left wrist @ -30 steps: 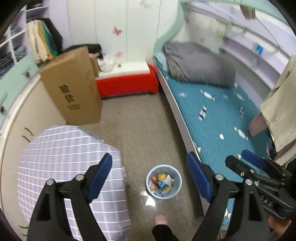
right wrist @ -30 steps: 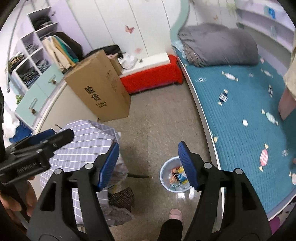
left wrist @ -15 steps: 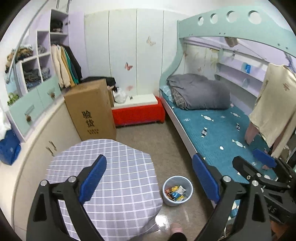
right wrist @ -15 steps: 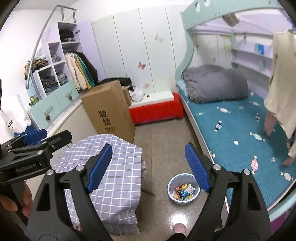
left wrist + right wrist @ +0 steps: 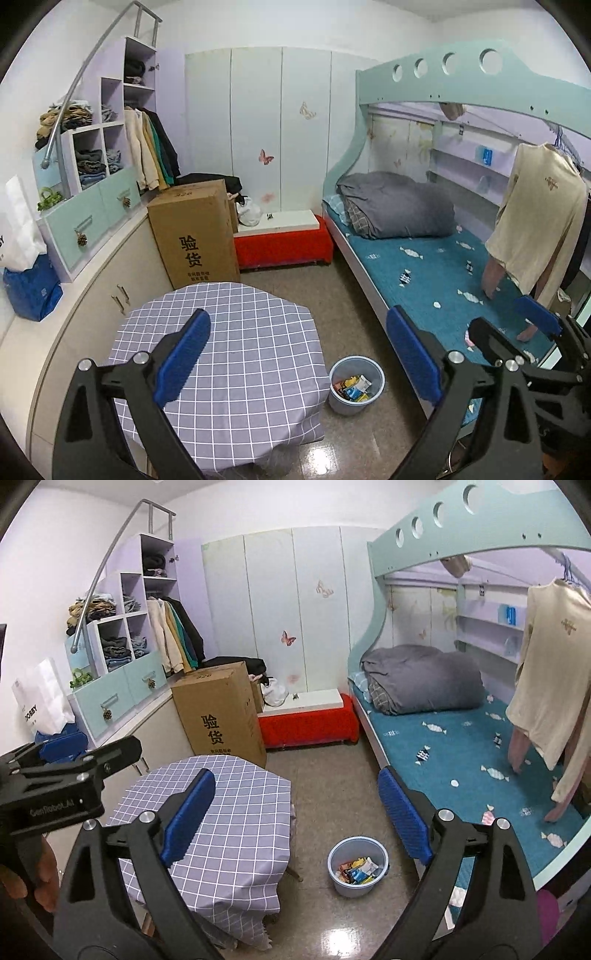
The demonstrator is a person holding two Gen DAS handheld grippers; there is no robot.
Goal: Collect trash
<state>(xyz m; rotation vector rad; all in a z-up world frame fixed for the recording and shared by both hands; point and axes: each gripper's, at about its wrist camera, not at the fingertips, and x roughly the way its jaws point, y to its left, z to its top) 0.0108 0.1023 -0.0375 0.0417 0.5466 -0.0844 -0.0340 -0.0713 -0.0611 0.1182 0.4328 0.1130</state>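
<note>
A: What are the two tools doing?

B: Both are hanging above the room with nothing between their blue pads. The left tool [image 5: 299, 354] is standing wide and released. The right tool [image 5: 297, 814] is spreading its jaws wider at this moment, also empty. In the right wrist view the left tool is showing at the left edge, with a hand [image 5: 26, 878] gripping its handle.

A: And the trash?

B: The trash [image 5: 357, 870], a heap of coloured wrappers, is lying inside the pale blue bin [image 5: 334, 853]. The bin is standing upright on the floor [image 5: 325, 786], between the counter and the bed.

A: Anything on the counter?

B: The counter [image 5: 236, 332] is wearing a purple checked cloth, and I am seeing only the cloth on top.

A: What is sitting around it?

B: A tall cardboard box [image 5: 195, 236] is standing just behind the counter, beside a red bench [image 5: 282, 245] with a white top. The bed [image 5: 436, 280] is showing a teal sheet with a candy print, and a grey duvet [image 5: 395, 210] is lying bundled at its far end. A cream shirt [image 5: 535, 214] is hanging over the bed at the right.
</note>
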